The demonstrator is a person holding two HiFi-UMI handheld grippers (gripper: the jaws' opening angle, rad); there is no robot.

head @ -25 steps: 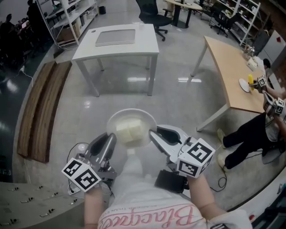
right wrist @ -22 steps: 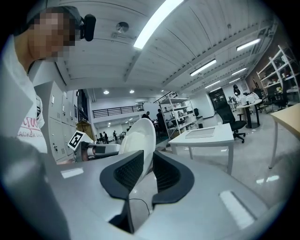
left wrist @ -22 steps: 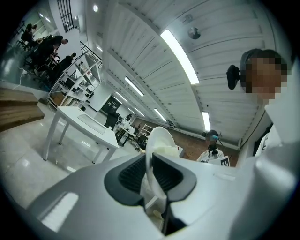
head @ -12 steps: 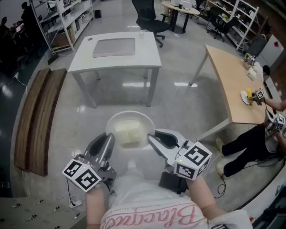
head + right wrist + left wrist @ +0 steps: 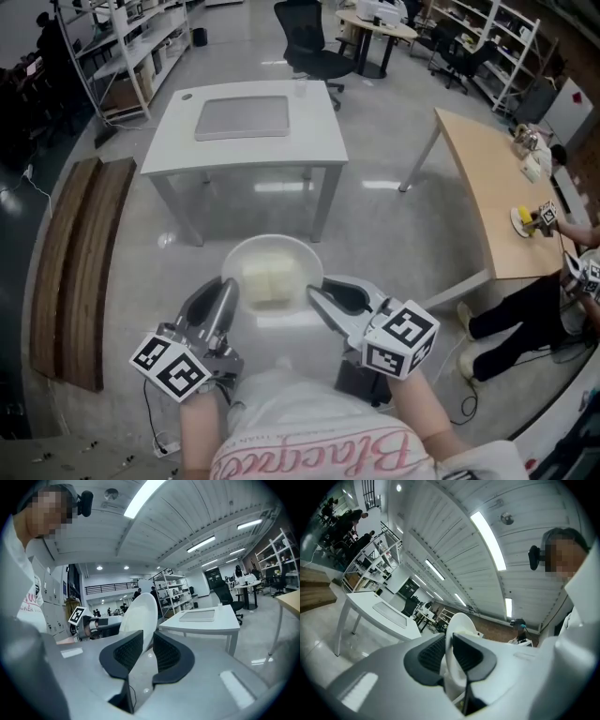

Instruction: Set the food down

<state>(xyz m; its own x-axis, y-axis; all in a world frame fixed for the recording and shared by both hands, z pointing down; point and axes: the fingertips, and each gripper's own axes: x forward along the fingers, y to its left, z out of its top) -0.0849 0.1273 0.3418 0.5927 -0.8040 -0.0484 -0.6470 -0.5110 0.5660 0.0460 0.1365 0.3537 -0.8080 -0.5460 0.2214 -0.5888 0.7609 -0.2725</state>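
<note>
A white bowl (image 5: 251, 253) holds pale yellow blocks of food (image 5: 266, 279); it hangs above the floor between both grippers. My left gripper (image 5: 225, 292) is shut on the bowl's left rim, and my right gripper (image 5: 317, 294) is shut on its right rim. In the left gripper view the bowl's edge (image 5: 461, 623) rises from between the dark pads of the left gripper (image 5: 449, 644). The right gripper view shows the same for the bowl (image 5: 140, 613) and the right gripper (image 5: 147, 645). A white table (image 5: 309, 122) stands ahead, beyond the bowl.
A grey mat (image 5: 242, 117) lies on the white table. To the right is a wooden table (image 5: 483, 178) with a seated person (image 5: 525, 305) beside it. A wooden bench (image 5: 80, 253) lies at left, shelves (image 5: 122, 37) stand far left, and an office chair (image 5: 309, 37) is behind.
The white table has come a little closer and lower in the head view. Both grippers keep their hold on the bowl, which stays level between them.
</note>
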